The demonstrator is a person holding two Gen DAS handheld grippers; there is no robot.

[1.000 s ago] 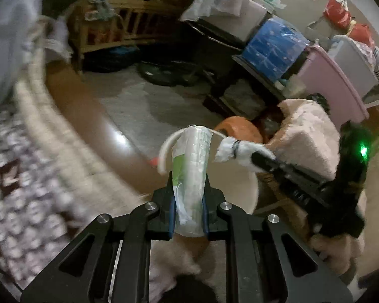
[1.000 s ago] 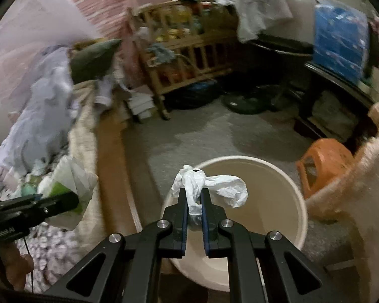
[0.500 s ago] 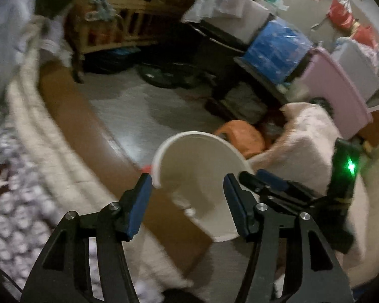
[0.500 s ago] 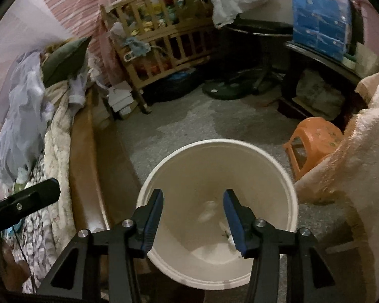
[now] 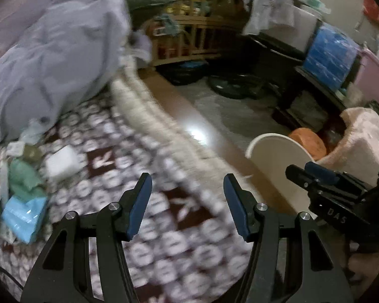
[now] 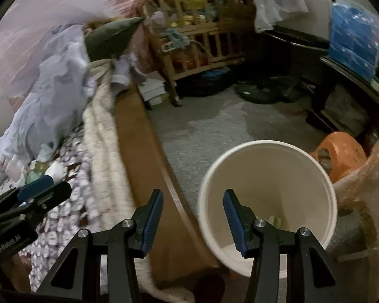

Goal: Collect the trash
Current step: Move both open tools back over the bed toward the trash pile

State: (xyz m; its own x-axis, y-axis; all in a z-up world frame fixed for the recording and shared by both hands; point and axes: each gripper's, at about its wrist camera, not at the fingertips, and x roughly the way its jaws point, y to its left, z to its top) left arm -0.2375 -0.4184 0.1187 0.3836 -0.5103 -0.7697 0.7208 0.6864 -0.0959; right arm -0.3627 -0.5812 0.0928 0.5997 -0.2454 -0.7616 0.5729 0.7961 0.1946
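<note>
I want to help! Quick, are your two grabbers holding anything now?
Left gripper: open, fingers empty.
Right gripper: open, fingers empty.

I've dropped both scraps into the bucket (image 6: 267, 202); my left claw (image 5: 187, 202) and right claw (image 6: 192, 216) gape empty, swung toward nine o'clock over the bed (image 5: 164, 240).

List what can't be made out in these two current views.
- Left wrist view: the litter pile on the bedspread is motion-blurred, so the items can't be identified.
- Left wrist view: the right claw and the pink blanket hide part of the bucket.
- Right wrist view: the bucket's contents are small and blurred.
</note>
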